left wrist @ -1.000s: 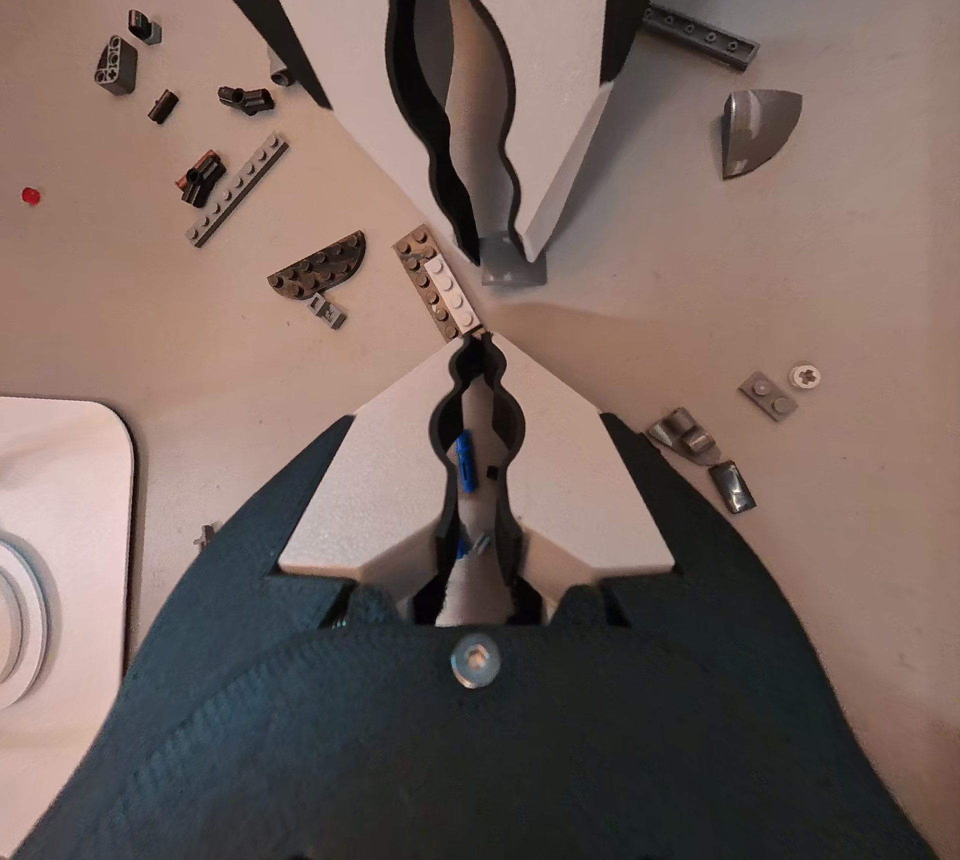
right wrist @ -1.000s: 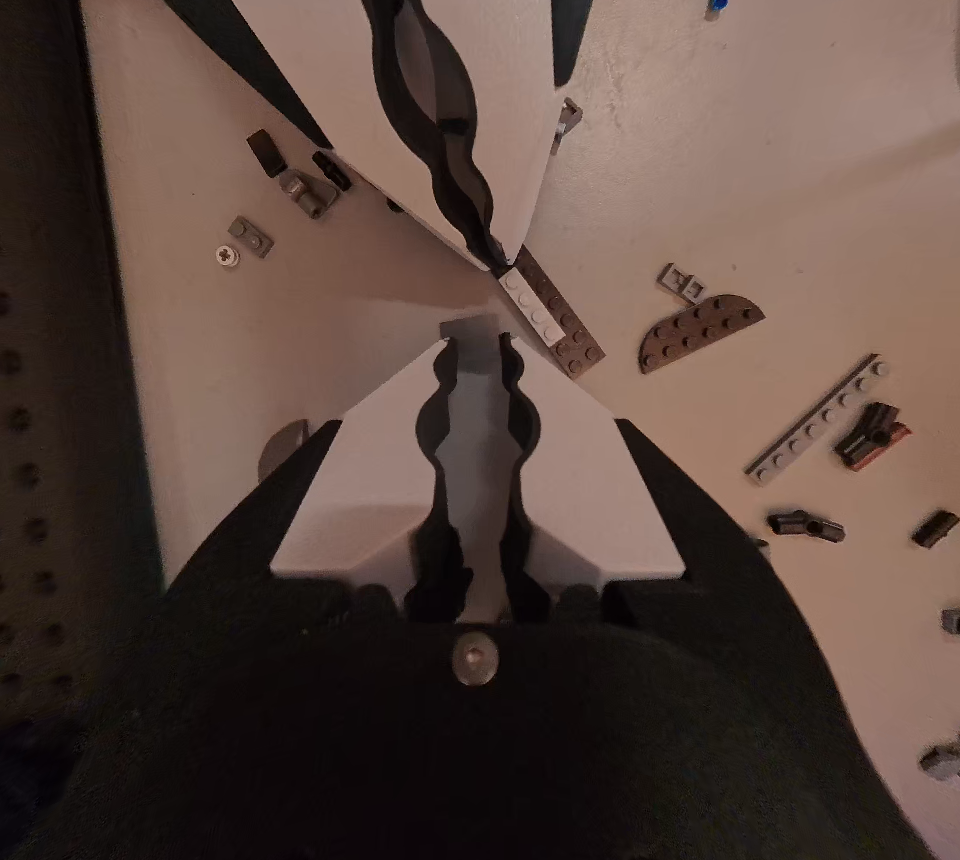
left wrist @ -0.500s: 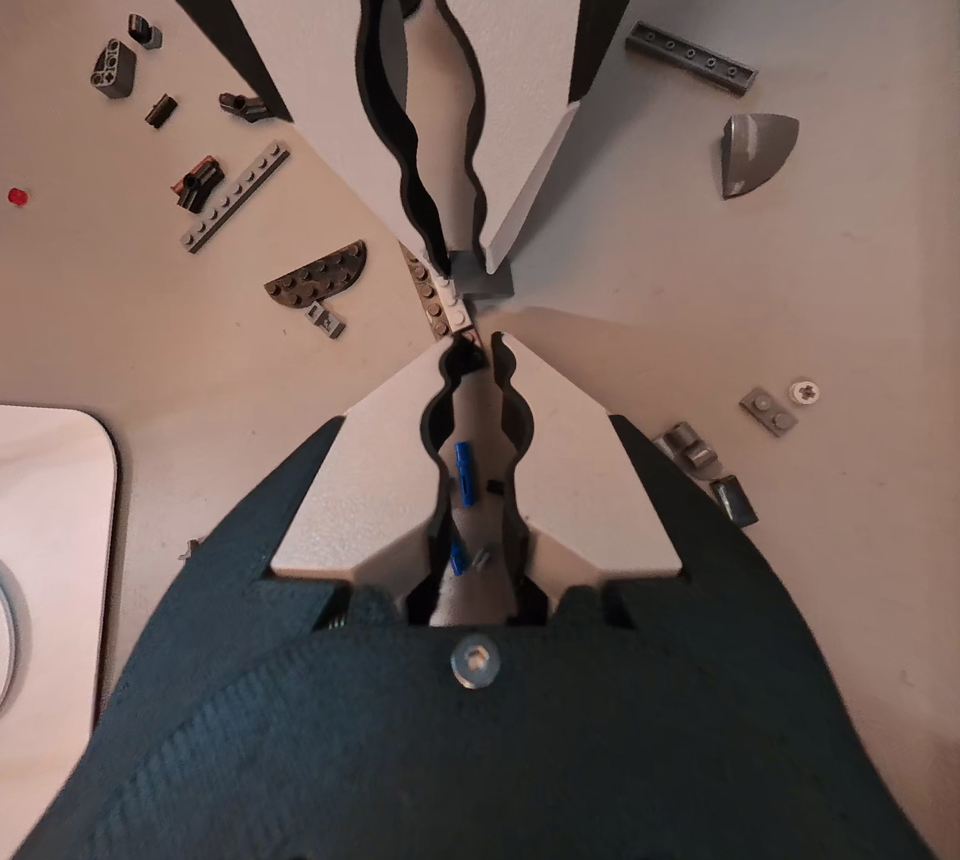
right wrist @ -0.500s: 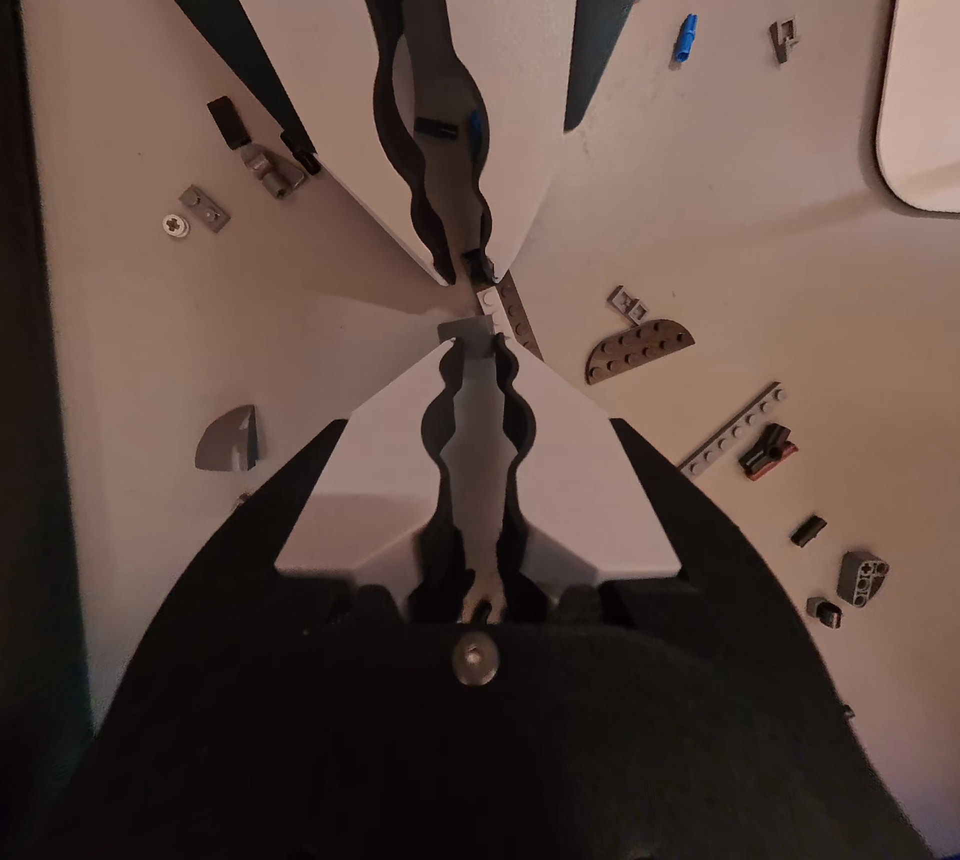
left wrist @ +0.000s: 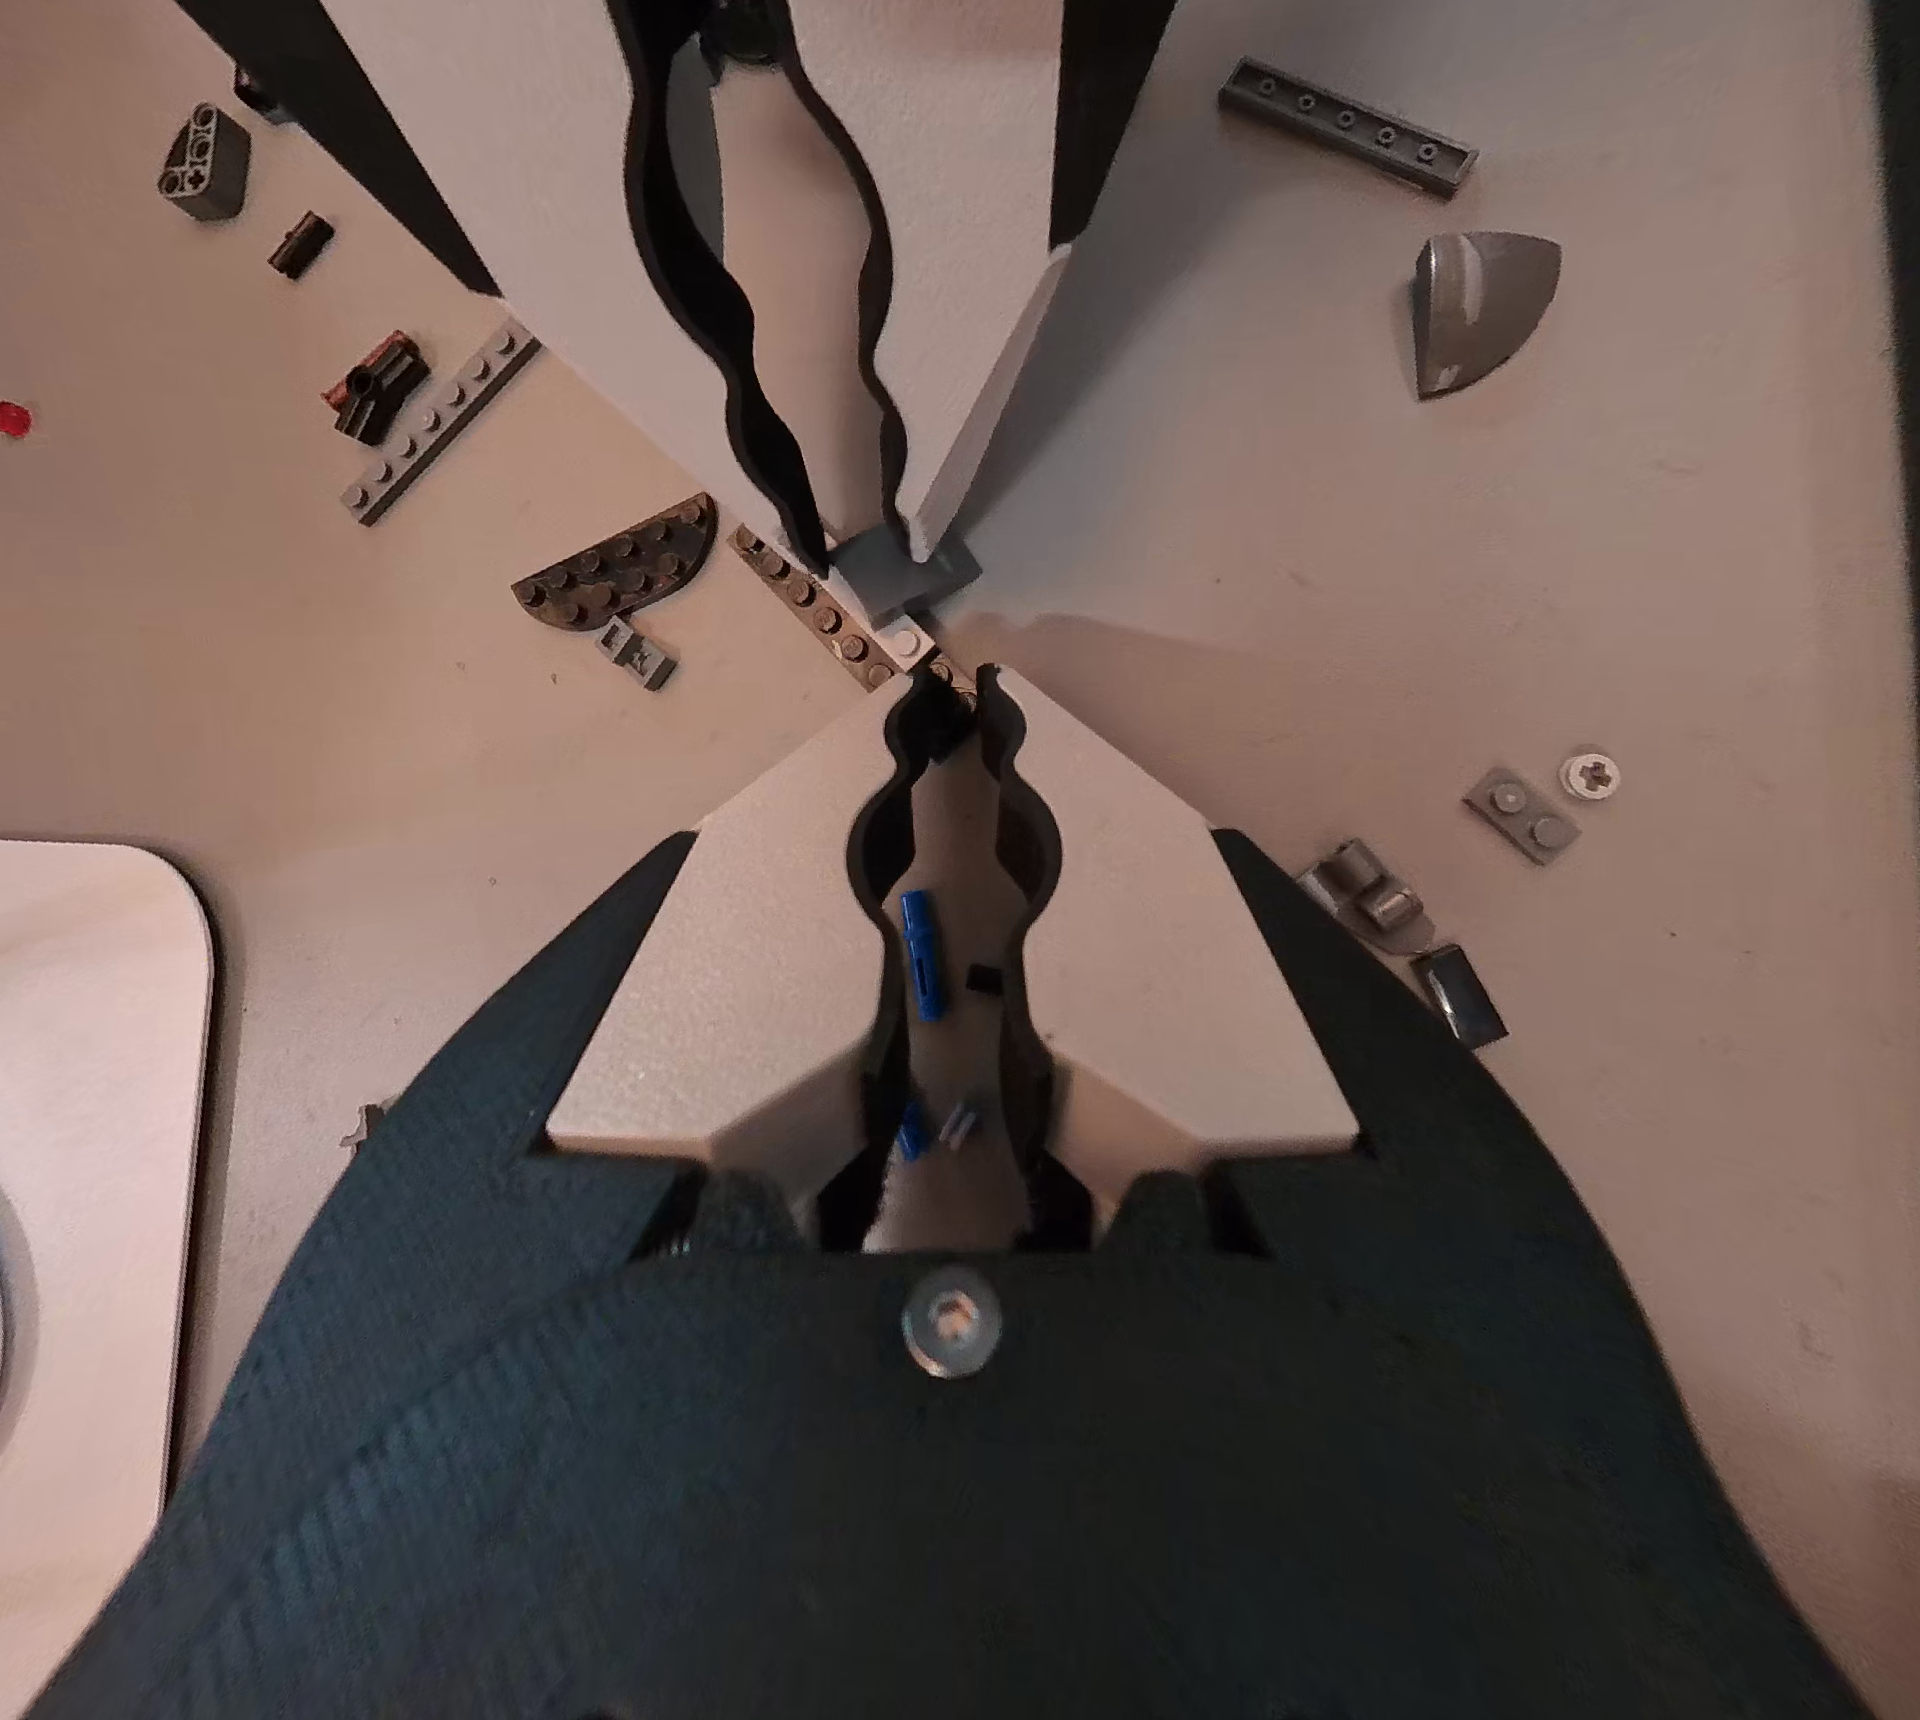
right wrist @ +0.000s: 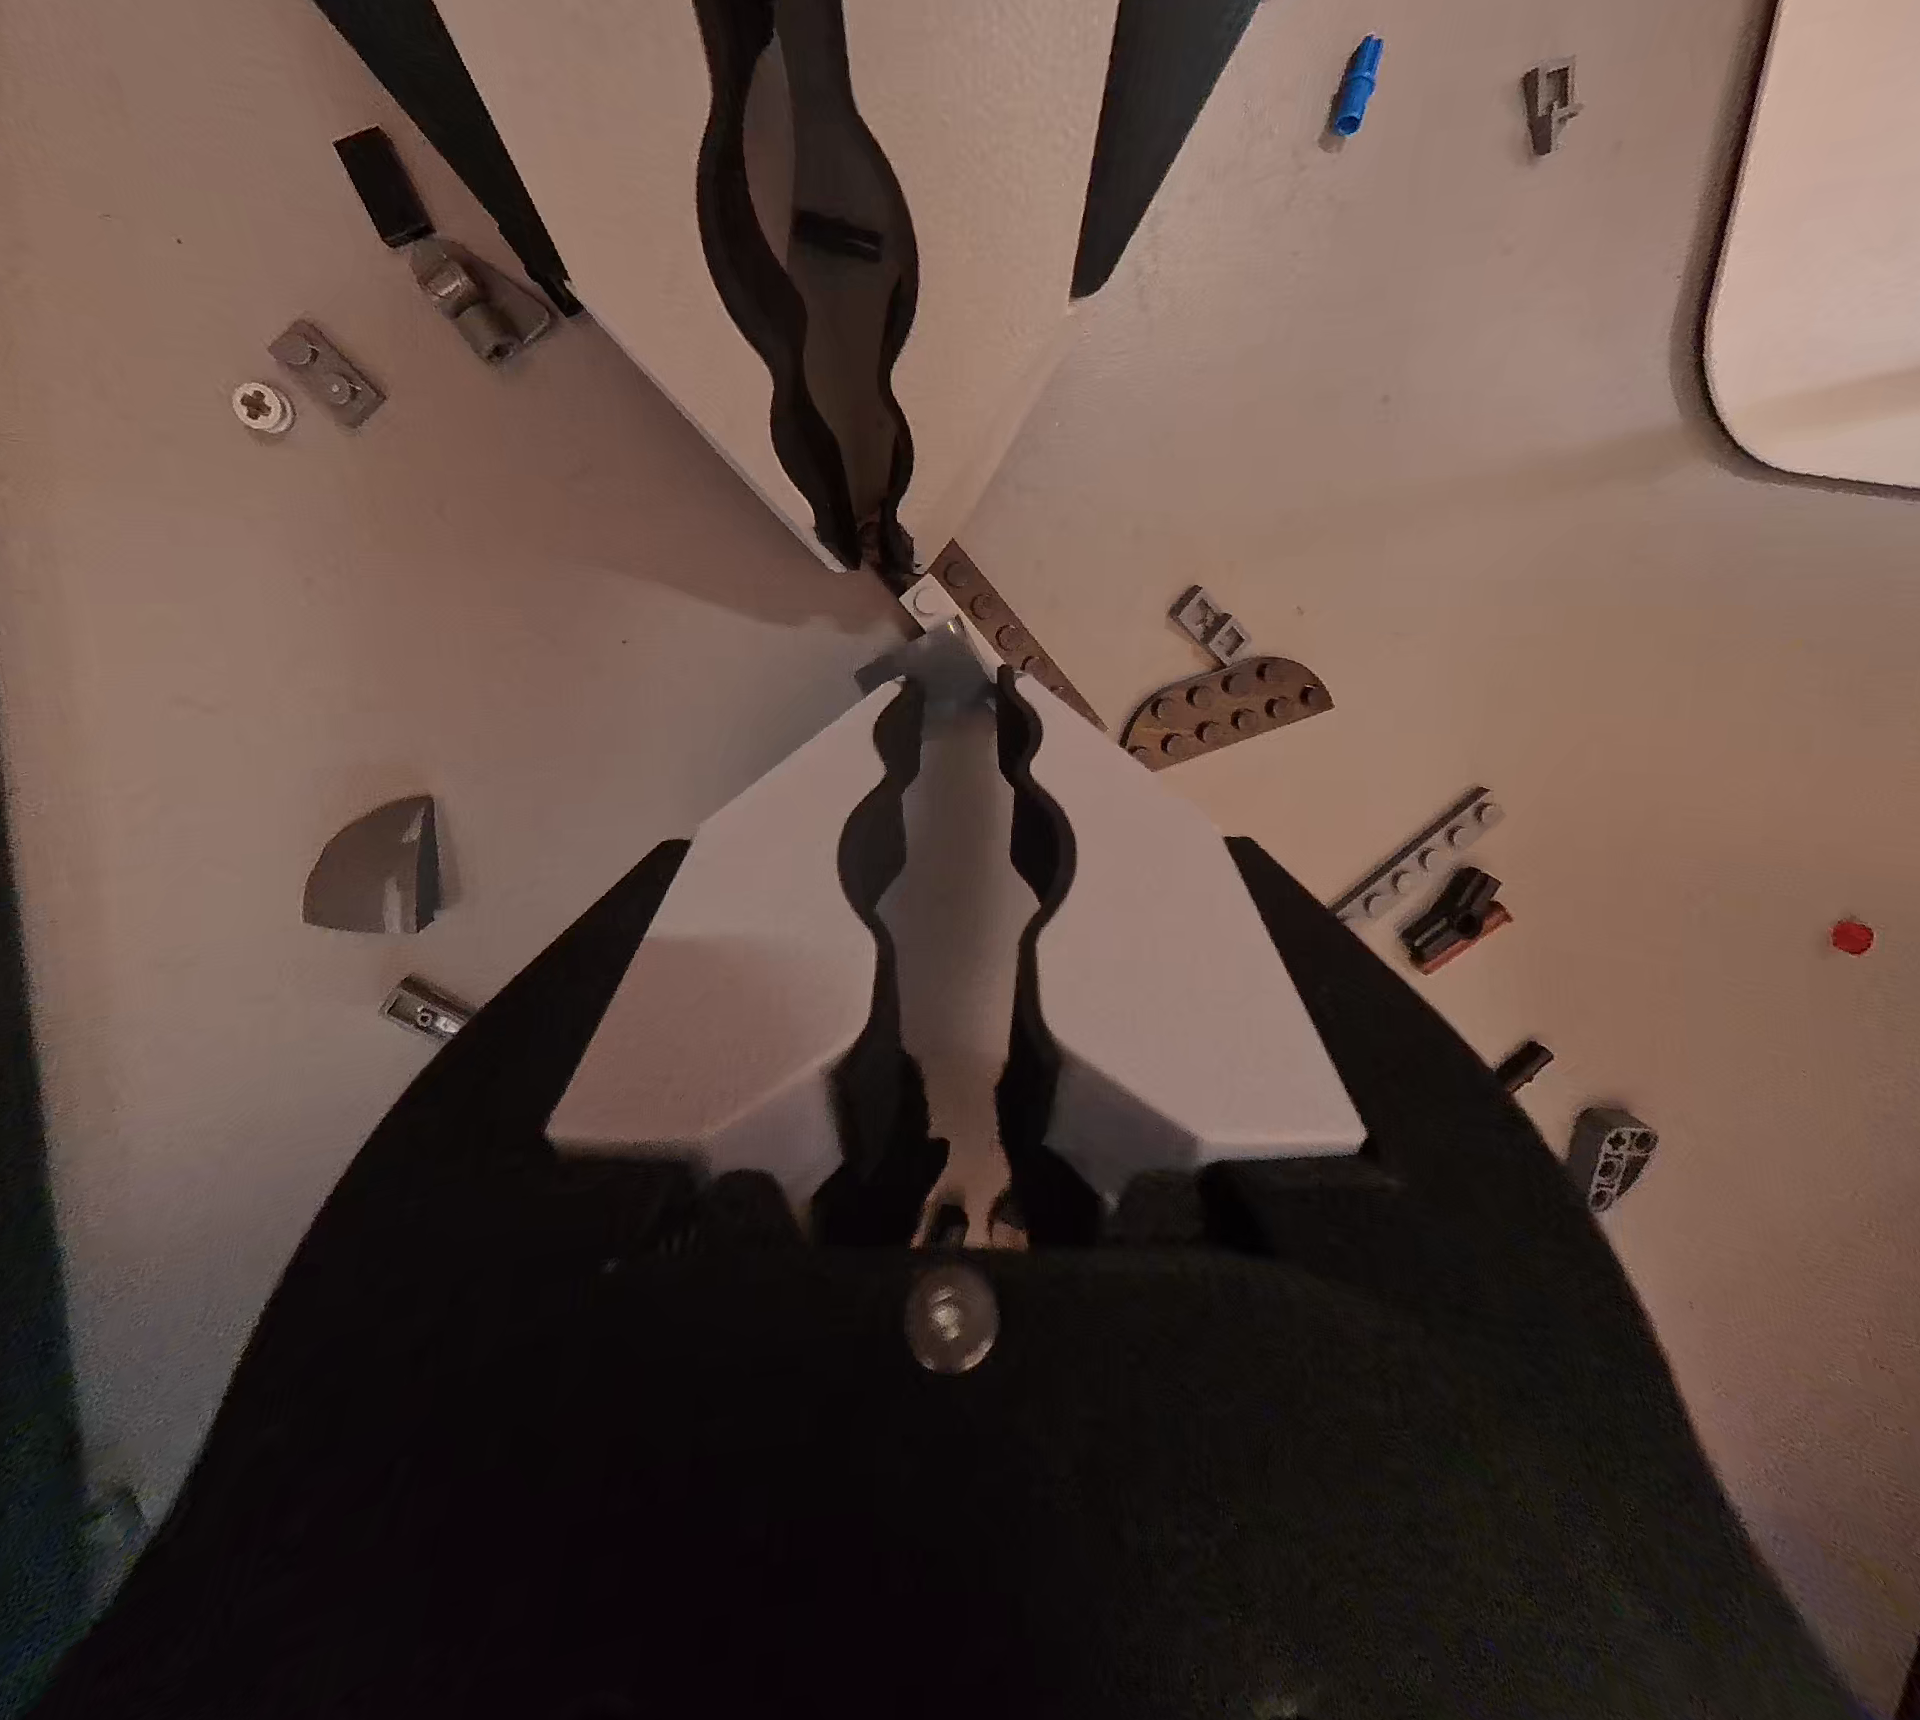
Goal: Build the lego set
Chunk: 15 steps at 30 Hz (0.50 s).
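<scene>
A long brown plate (left wrist: 821, 621) carries a white plate (left wrist: 909, 640) on top. My left gripper (left wrist: 951, 688) is shut on the near end of this plate and holds it just over the table. My right gripper (left wrist: 868, 553) comes in from the opposite side, shut on a small grey piece (left wrist: 883, 574) that sits against the white plate. In the right wrist view my right gripper (right wrist: 951, 694) holds the grey piece (right wrist: 925, 662) next to the white plate (right wrist: 928, 600) and the brown plate (right wrist: 1003, 631). My left gripper (right wrist: 878, 543) is directly opposite, tip to tip.
Loose pieces lie around: a brown half-round plate (left wrist: 623, 574), a long grey plate (left wrist: 442, 429), a dark grey beam (left wrist: 1345, 138), a curved grey wedge (left wrist: 1481, 309), small grey pieces (left wrist: 1522, 813) and a blue pin (left wrist: 923, 953). A pale rounded board (left wrist: 94, 1047) lies at the left. Less than 4 cm separates the two grippers' tips.
The right gripper has carried the grey piece from beside the brown plate onto the white plate. The two grippers now meet tip to tip.
</scene>
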Each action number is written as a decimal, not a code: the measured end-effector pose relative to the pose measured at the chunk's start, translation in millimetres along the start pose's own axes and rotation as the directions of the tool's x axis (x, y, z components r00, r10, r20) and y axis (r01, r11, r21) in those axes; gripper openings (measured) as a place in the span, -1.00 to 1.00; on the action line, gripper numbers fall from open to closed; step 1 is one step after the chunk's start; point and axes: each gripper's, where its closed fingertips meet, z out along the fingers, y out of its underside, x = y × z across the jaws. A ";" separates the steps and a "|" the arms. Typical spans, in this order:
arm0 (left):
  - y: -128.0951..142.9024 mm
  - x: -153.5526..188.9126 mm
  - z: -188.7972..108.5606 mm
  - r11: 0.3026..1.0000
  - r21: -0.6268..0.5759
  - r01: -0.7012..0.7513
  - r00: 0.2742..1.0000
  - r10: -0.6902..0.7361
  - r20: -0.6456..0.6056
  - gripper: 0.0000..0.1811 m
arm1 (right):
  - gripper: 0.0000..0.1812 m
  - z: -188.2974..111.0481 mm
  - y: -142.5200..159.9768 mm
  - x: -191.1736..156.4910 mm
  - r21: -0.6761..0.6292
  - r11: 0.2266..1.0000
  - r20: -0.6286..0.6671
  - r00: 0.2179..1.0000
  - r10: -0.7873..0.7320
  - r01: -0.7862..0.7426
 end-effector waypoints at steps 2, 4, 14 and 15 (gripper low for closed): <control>-0.1 0.0 -0.1 1.000 0.000 -0.003 1.000 0.003 0.002 -0.93 | -0.87 -0.1 -0.1 1.5 -0.002 1.000 -0.013 1.000 -0.009 0.009; -0.1 0.7 -0.4 1.000 0.002 -0.005 1.000 0.005 -0.002 -0.93 | -0.87 -0.2 0.0 2.9 -0.006 1.000 -0.026 1.000 -0.016 0.016; -1.7 -5.5 -6.5 1.000 0.019 0.007 1.000 -0.008 0.028 -0.83 | -0.92 -3.6 -4.2 3.5 0.038 0.999 -0.048 0.999 -0.013 0.015; -0.8 -5.2 -5.5 1.000 0.015 0.008 1.000 -0.009 0.025 -0.82 | -0.93 -3.8 -5.2 3.6 0.048 0.999 -0.049 0.999 -0.014 0.016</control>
